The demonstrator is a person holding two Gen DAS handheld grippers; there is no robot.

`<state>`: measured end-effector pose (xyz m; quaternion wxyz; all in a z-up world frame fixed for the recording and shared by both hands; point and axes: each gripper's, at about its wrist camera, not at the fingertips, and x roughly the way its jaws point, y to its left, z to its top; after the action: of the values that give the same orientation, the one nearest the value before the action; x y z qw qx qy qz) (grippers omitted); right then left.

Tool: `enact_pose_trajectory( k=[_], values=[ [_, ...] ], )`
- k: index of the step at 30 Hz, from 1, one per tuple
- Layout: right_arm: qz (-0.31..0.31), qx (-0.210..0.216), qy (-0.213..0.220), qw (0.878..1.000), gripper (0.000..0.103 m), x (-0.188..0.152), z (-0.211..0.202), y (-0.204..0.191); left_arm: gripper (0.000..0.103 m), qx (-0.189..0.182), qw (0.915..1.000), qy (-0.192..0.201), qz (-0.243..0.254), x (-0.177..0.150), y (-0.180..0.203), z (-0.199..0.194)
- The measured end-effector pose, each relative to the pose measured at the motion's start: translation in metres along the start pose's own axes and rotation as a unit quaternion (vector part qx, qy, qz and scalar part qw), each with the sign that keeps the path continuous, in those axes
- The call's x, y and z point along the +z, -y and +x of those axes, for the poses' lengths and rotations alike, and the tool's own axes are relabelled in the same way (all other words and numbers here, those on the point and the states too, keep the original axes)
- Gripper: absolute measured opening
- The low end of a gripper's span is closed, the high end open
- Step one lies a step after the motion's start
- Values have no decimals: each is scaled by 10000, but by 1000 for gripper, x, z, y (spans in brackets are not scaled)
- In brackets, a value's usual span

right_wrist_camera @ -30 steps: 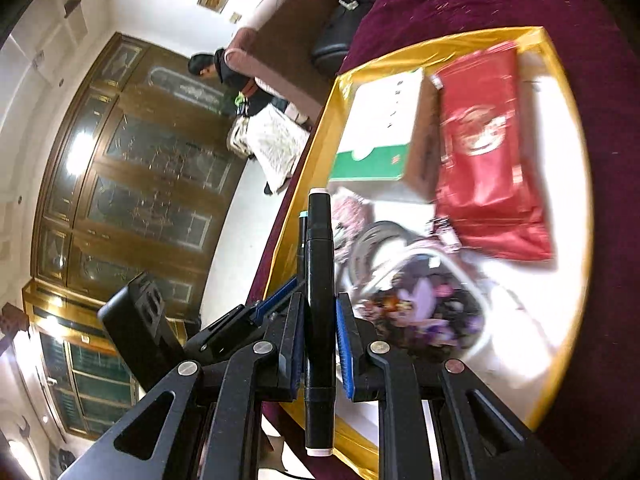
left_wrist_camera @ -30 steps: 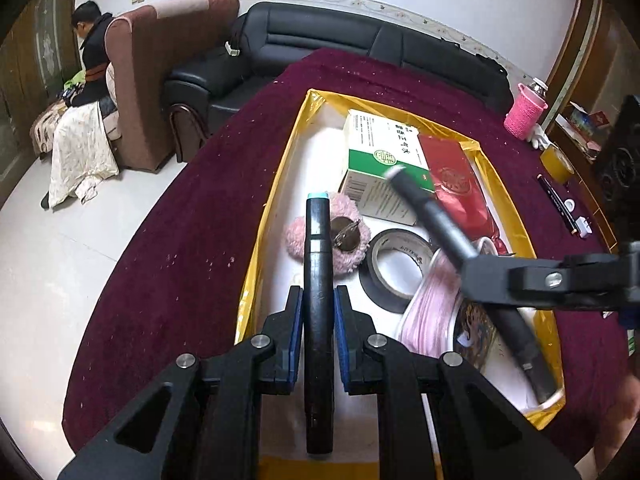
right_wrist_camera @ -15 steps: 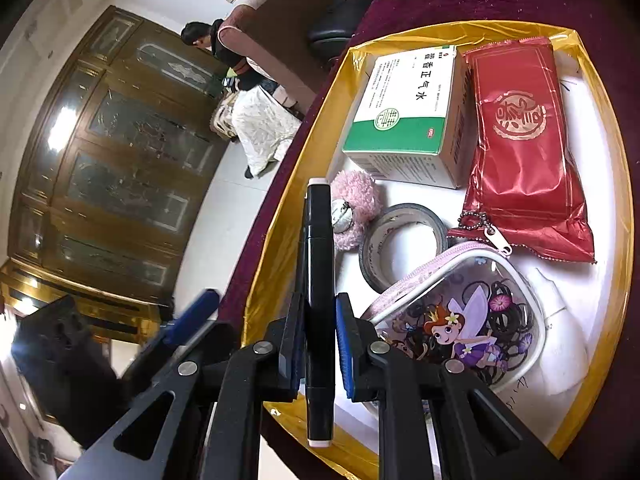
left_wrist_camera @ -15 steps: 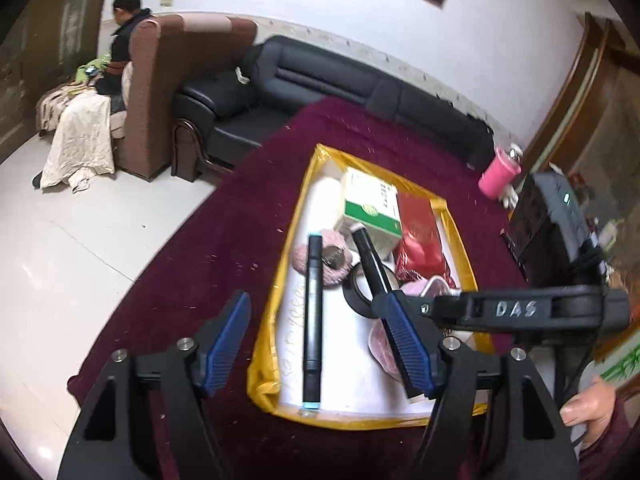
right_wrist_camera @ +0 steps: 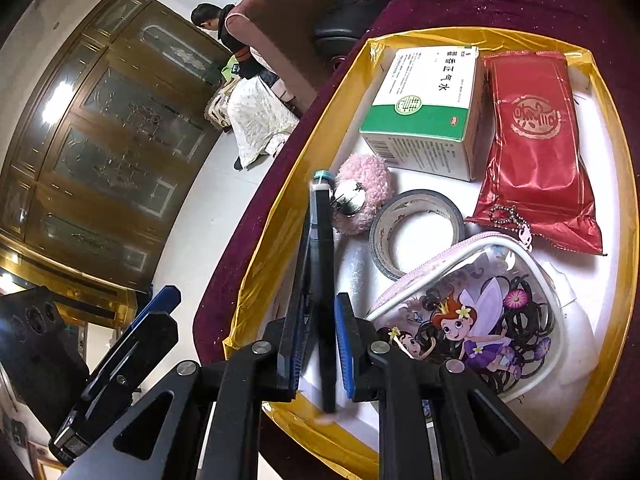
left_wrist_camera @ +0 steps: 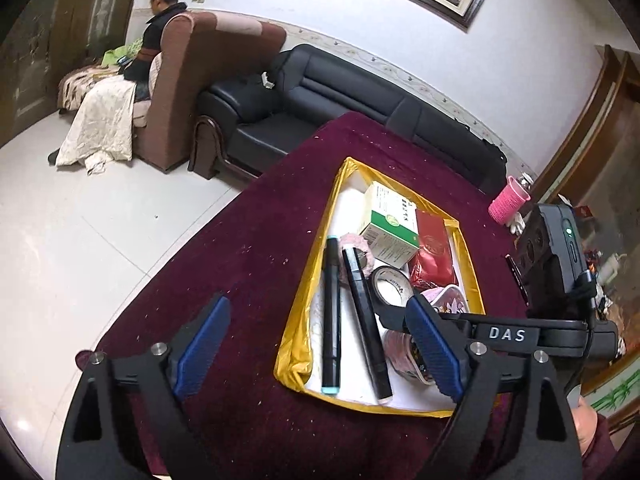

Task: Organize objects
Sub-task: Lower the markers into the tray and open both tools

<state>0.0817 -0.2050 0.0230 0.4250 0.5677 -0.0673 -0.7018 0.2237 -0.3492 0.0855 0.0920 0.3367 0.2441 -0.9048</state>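
Note:
A yellow-rimmed tray [left_wrist_camera: 308, 284] [right_wrist_camera: 616, 128] lies on the maroon table. In it lie a black marker with teal ends [left_wrist_camera: 331, 312] and a second black marker [left_wrist_camera: 366, 320] [right_wrist_camera: 323, 280] beside it. My left gripper [left_wrist_camera: 316, 340] is open and empty, raised above the tray's near left corner. My right gripper [right_wrist_camera: 320, 352] has its jaws a little apart around the second marker, which lies down in the tray; the gap is slight on the right pad.
The tray also holds a green-white box [right_wrist_camera: 424, 108], a red packet [right_wrist_camera: 532, 140], a pink pompom [right_wrist_camera: 364, 196], a tape roll [right_wrist_camera: 416, 236] and a fairy pouch [right_wrist_camera: 472, 320]. A pink cup [left_wrist_camera: 508, 204] stands at the table's far right. Sofas stand behind.
My left gripper let go of the teal-ended marker in the tray and pulled up and back. My right gripper lowered its marker beside it and its jaws have begun to part.

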Motion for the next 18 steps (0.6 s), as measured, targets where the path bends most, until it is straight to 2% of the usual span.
enact_pose_trajectory(
  k=[1, 3, 6, 13, 16, 18],
  values=[
    [-21, 2, 24, 10000, 25, -1, -1, -1, 89, 9, 10000, -1, -29, 0, -1, -1],
    [-87, -15, 81, 9999, 44, -2, -3, -3, 89, 46, 10000, 18, -77, -1, -3, -4],
    [-242, -100, 255, 9993, 62, -7, -13, -7, 89, 74, 9999, 66, -109, -2, -2, -8],
    [-553, -444, 830, 9940, 78, -16, -60, -3, 90, -124, 9999, 110, 27, -2, 23, -13],
    [-735, -859, 1158, 9868, 84, -22, -84, 5, 90, -224, 9995, 76, 220, -3, 43, -12],
    [-950, -1361, 1421, 9758, 88, -27, -101, 9, 90, -256, 9990, 26, 355, -5, 57, -9]
  ],
)
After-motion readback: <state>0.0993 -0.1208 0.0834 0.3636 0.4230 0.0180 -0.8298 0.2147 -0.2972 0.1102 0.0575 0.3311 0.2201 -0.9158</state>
